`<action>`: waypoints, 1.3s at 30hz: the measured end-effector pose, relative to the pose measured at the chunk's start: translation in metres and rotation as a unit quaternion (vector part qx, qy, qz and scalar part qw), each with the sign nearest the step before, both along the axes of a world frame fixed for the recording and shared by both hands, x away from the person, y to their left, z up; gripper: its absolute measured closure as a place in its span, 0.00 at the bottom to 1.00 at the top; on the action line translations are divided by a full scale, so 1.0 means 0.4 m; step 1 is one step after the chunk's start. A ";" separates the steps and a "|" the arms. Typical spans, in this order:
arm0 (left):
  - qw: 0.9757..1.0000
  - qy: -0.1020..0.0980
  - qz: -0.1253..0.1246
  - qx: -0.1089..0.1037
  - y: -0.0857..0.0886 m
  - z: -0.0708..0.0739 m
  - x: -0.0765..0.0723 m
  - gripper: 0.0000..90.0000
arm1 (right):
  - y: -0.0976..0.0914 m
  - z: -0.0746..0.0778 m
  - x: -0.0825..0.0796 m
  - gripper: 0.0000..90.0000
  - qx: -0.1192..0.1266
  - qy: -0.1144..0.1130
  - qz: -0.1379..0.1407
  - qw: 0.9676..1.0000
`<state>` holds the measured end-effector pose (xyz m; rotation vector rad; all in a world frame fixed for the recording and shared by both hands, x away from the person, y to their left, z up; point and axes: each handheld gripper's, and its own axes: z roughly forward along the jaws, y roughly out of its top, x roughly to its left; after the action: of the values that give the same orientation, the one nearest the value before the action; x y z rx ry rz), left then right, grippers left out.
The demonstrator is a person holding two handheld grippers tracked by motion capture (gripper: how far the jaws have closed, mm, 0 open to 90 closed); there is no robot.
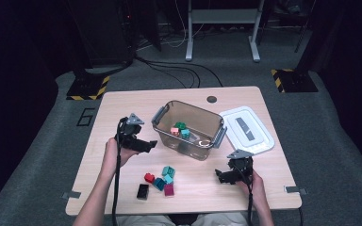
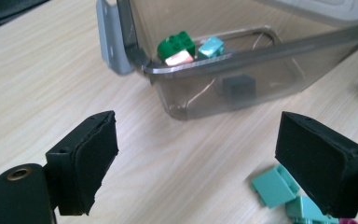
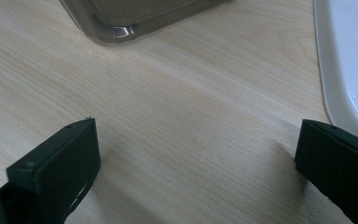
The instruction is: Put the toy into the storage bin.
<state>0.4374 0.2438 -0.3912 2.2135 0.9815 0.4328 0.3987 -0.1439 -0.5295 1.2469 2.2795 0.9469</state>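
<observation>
Table: light wood worktop. Clear bin, centre, lid set off at 3 o'clock so it stays open for loading (a few bricks already inside). Loose bricks at 7 o'clock, awaiting pickup. Left gripper, jaws apart, empty, aimed towards them. Right gripper, 5 o'clock, jaws apart, idle.

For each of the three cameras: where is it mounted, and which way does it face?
High view: above the person's side, looking forward and down on the table; forearms, left gripper, right gripper.
Left gripper view: rides the left gripper, faces the clear bin and loose bricks; open fingers.
Right gripper view: rides the right gripper, faces bare tabletop; open fingers.
Shared: the bin and white lid.
</observation>
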 end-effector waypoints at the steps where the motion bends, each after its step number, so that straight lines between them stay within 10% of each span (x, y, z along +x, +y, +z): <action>1: 1.000 0.003 0.001 0.002 0.005 -0.006 -0.004 0.14 | 0.000 0.000 0.000 0.00 0.000 0.000 0.000 1.000; 39: 0.997 0.070 -0.010 -0.003 0.005 -0.200 -0.090 0.13 | 0.000 0.000 0.000 0.00 0.000 0.000 -0.001 1.000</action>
<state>0.4014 0.2457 -0.4712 2.2711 1.0299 0.2680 0.3987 -0.1438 -0.5295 1.2479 2.2784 0.9467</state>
